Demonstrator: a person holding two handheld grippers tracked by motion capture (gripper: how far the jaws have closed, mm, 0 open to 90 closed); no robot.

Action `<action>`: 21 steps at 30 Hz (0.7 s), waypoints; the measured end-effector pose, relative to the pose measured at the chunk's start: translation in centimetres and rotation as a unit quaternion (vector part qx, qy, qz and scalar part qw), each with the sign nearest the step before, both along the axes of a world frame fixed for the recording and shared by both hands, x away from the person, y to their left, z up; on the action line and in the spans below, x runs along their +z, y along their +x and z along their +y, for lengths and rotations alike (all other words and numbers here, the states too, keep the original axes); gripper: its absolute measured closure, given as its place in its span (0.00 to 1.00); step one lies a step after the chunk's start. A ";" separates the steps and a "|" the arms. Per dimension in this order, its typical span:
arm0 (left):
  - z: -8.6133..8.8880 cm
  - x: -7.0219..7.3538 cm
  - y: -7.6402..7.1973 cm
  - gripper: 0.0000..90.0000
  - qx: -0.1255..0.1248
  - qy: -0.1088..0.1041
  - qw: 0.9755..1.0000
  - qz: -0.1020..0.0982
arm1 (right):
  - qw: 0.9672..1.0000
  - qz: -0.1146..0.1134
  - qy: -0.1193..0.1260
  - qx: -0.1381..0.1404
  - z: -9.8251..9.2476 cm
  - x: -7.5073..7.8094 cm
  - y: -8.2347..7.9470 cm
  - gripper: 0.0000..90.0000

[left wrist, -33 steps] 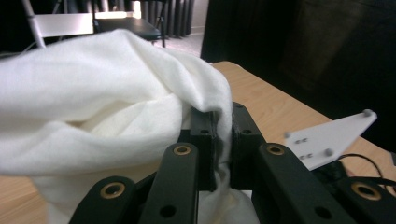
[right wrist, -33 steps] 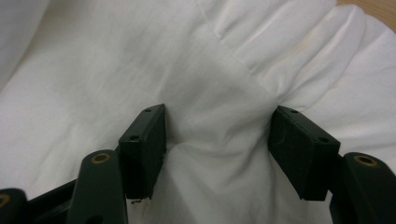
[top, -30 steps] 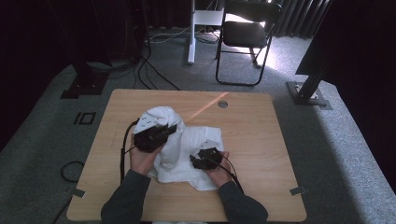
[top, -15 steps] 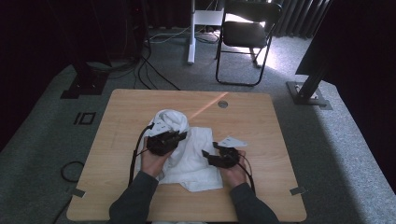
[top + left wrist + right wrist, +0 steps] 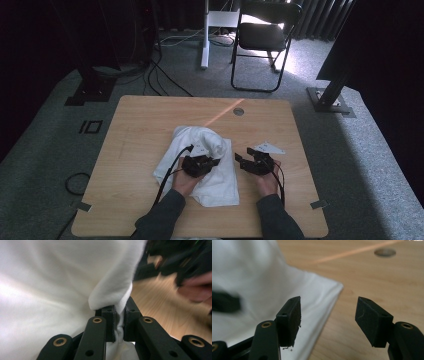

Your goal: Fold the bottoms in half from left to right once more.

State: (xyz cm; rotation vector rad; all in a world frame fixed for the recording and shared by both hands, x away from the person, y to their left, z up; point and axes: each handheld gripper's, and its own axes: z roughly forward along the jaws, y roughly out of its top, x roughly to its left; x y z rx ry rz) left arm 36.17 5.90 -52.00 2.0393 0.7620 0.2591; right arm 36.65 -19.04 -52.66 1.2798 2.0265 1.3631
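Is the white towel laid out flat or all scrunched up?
Scrunched up. The towel is humped and wrinkled on the table, and the left claw pinches a fold of it.

Soft matt white cloth – smooth pale wood table (grain visible).

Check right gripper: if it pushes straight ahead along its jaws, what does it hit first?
Probably the white cloth's right edge: the open right gripper straddles that edge, one jaw over cloth, the other over bare table. Height above the surface is unclear.
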 end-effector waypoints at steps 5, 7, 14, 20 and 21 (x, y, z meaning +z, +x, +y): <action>-1.2 -2.2 0.3 0.92 0.001 0.039 0.999 0.017 | 0.999 -0.029 0.007 0.016 0.2 1.9 -0.8 0.40; -1.2 -2.1 0.5 0.92 0.003 0.038 0.999 0.022 | 0.999 -0.047 0.013 0.025 0.3 2.7 -1.2 0.40; -1.3 -2.1 0.4 0.90 0.007 0.039 0.999 0.022 | 0.994 -0.065 0.015 0.085 3.1 5.0 -1.2 0.48; -1.3 -2.1 0.3 0.88 0.007 0.038 0.999 0.019 | 0.996 -0.012 -0.049 0.072 4.8 2.9 1.9 0.86; -1.3 -2.2 0.2 0.87 0.006 0.039 0.999 0.017 | 0.996 -0.003 -0.053 0.065 4.7 2.5 2.6 0.88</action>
